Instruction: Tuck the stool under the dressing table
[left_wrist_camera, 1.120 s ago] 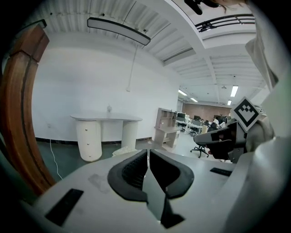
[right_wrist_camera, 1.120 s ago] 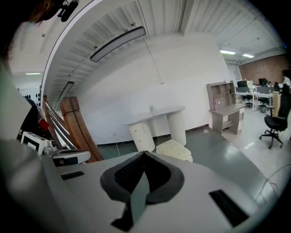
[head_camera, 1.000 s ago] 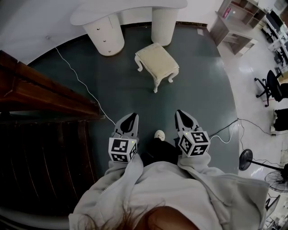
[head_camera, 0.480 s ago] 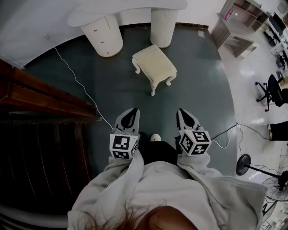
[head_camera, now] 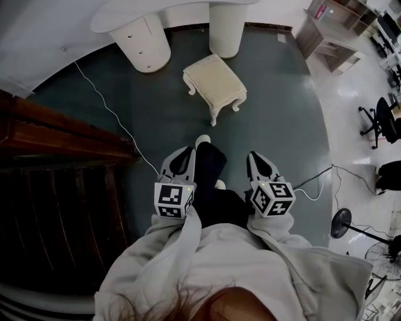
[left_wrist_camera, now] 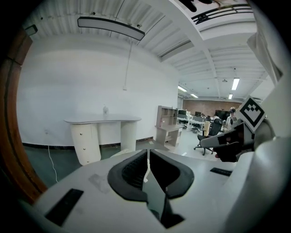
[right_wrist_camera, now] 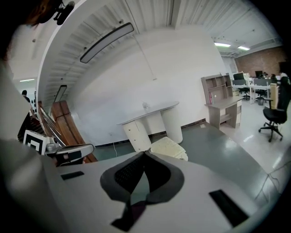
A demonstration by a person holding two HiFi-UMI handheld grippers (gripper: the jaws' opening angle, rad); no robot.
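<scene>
- Left tongs (head_camera: pixel 185 152): jaws pressed together, nothing between them. The left gripper view shows the tips (left_wrist_camera: pixel 148 154) meeting along a thin seam.
- Right tongs (head_camera: pixel 253 157): jaws pressed together and empty. The right gripper view shows the dark pads (right_wrist_camera: pixel 144 155) closed on each other.
- Both tongs are held low in front of the person's body, side by side, in grey sleeves. They point toward the stool and are well apart from it.
- Stool (head_camera: pixel 215 84): cream, padded top, curved legs. It stands upright on the green floor (head_camera: pixel 282 113), out in the open in front of the white desk (head_camera: pixel 125 12) and not under its top.
- The stool's far corner sits near the desk's right round pedestal (head_camera: pixel 224 34). The drawer pedestal (head_camera: pixel 143 45) is off to the stool's left.
- In the right gripper view the stool (right_wrist_camera: pixel 169 148) shows just above the tongs, with the white desk (right_wrist_camera: pixel 145 113) behind it against the wall.
- In the left gripper view the white desk (left_wrist_camera: pixel 102 120) is ahead and to the left.
- One pale shoe (head_camera: pixel 202 142) is set forward between the two tongs.
- A white cable (head_camera: pixel 106 106) trails across the floor from the wall toward the left tongs.
- A dark wooden rail (head_camera: pixel 56 135) borders the floor on the left.
</scene>
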